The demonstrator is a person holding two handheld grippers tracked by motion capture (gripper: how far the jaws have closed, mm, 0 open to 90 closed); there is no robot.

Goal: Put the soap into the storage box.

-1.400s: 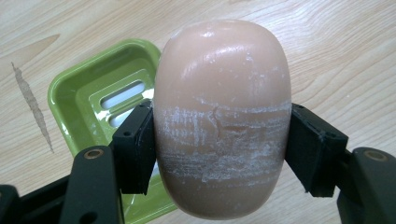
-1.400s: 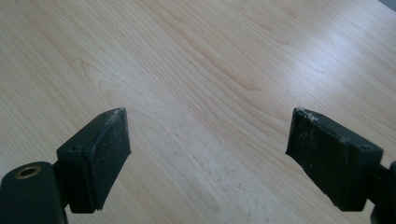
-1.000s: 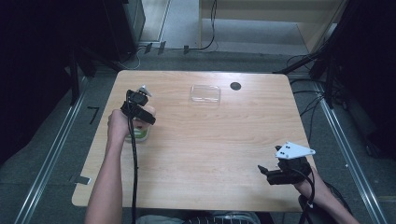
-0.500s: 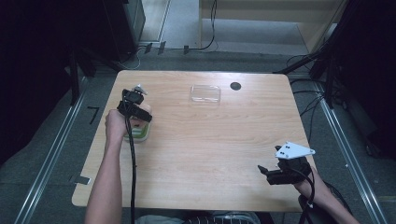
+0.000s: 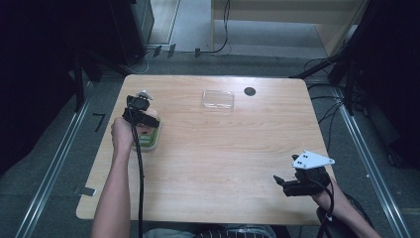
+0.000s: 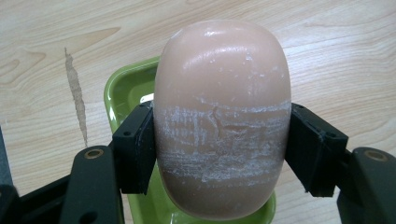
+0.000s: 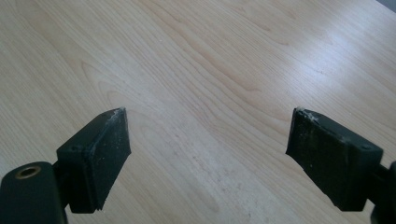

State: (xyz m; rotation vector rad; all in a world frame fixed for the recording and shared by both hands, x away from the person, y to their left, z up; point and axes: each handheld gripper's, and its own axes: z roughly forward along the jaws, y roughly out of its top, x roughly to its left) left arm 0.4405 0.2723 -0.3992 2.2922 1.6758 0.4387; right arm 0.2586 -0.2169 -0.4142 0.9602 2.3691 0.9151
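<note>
Left hand-held gripper (image 6: 219, 140): jaws pinching pink soap bar (image 6: 222, 116) over green dish (image 6: 126, 88), near surface (image 5: 223, 148) left edge | Right hand-held gripper (image 7: 208, 154): jaws spread, above bare wood near front-right corner | Clear lid (image 5: 217, 99), dark disc (image 5: 249, 91): by far edge | Centre: open
</note>
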